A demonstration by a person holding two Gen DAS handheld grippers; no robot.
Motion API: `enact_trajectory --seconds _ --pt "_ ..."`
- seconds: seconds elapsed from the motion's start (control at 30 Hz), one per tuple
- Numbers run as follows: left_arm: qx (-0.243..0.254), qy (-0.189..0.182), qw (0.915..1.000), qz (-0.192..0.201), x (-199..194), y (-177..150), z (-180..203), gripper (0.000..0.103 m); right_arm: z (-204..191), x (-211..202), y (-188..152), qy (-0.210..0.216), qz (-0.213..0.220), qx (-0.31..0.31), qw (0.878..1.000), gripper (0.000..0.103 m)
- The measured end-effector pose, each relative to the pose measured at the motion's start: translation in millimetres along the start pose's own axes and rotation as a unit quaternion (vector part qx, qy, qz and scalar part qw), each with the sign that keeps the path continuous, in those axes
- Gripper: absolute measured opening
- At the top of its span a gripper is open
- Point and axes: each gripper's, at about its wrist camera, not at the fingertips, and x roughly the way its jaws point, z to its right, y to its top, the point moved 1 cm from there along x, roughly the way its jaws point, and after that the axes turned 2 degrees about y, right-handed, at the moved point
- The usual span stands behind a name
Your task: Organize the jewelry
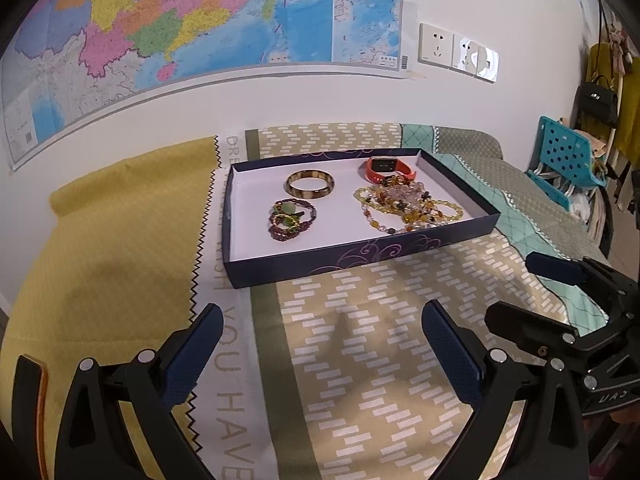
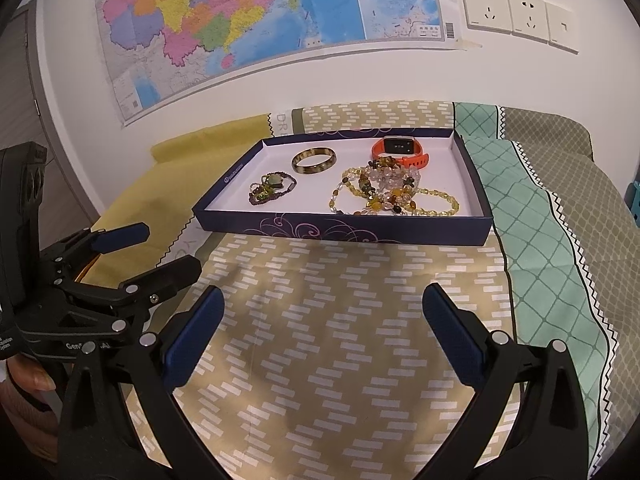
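Observation:
A shallow dark blue box lid (image 1: 332,262) (image 2: 344,234) with a white inside lies on the patterned cloth. In it lie a brown bangle (image 1: 310,185) (image 2: 314,160), a dark red and green bead bracelet (image 1: 289,219) (image 2: 272,188), a pile of yellow and amber bead strands (image 1: 408,206) (image 2: 390,196) and an orange smartwatch (image 1: 390,169) (image 2: 400,150). My left gripper (image 1: 322,344) is open and empty, in front of the box. My right gripper (image 2: 324,326) is open and empty, also in front of the box. Each gripper shows in the other's view, the right one (image 1: 532,292) and the left one (image 2: 160,248).
The table carries a beige patterned cloth (image 2: 340,340), a yellow cloth (image 1: 112,248) at the left and teal and grey cloths (image 2: 540,208) at the right. A map (image 2: 260,20) and sockets (image 2: 520,12) hang on the wall behind. A blue chair (image 1: 568,156) stands far right.

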Motion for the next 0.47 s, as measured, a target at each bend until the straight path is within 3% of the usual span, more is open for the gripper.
enact_trajectory --seconds 0.3,0.47 --pt "-0.006 -0.001 0.9999 -0.01 2 -3 2 0.096 0 -2 -2 -0.004 -0.002 -0.004 1.0 0.098" --pt "-0.01 -0.003 0.9997 -0.023 8 -5 -4 0.096 16 -5 0 -0.031 -0.012 -0.019 0.999 0.098"
